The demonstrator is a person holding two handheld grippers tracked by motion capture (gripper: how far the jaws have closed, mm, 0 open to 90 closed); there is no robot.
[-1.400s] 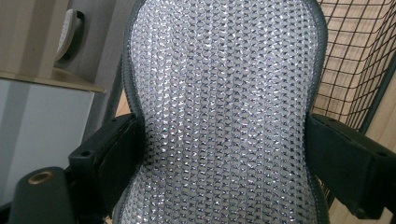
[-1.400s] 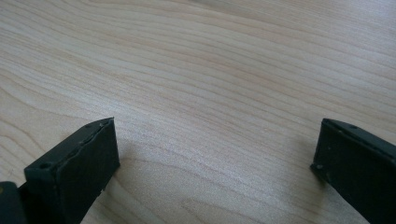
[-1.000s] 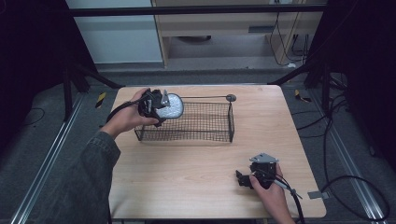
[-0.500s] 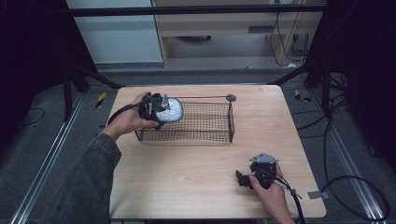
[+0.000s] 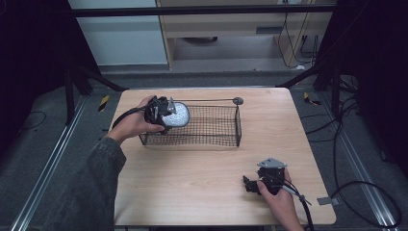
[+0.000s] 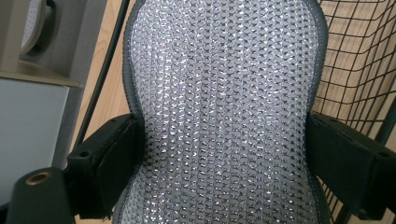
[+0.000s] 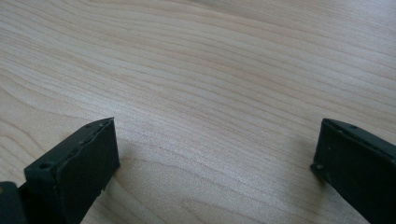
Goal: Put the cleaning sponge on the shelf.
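The left hand-held gripper [image 5: 166, 114] was clamped across the waist of a silvery mesh pad [image 6: 224, 107], probably light, soft and grippy, just over the wire basket's [image 5: 211, 126] near end; the right hand-held gripper [image 5: 257, 185] rested wide open, empty, on the surface [image 5: 202, 178].

Left forearm: dark grey-green sleeve [image 5: 84, 190]. Both grippers: black housings, flat matte-black jaws, trailing black cables; right gripper [image 5: 252, 185] carries a grey three-cornered plate.

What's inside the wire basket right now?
The wire basket looks empty; wood shows through its mesh. The left gripper holds a silvery pad over its left end, hiding that corner.
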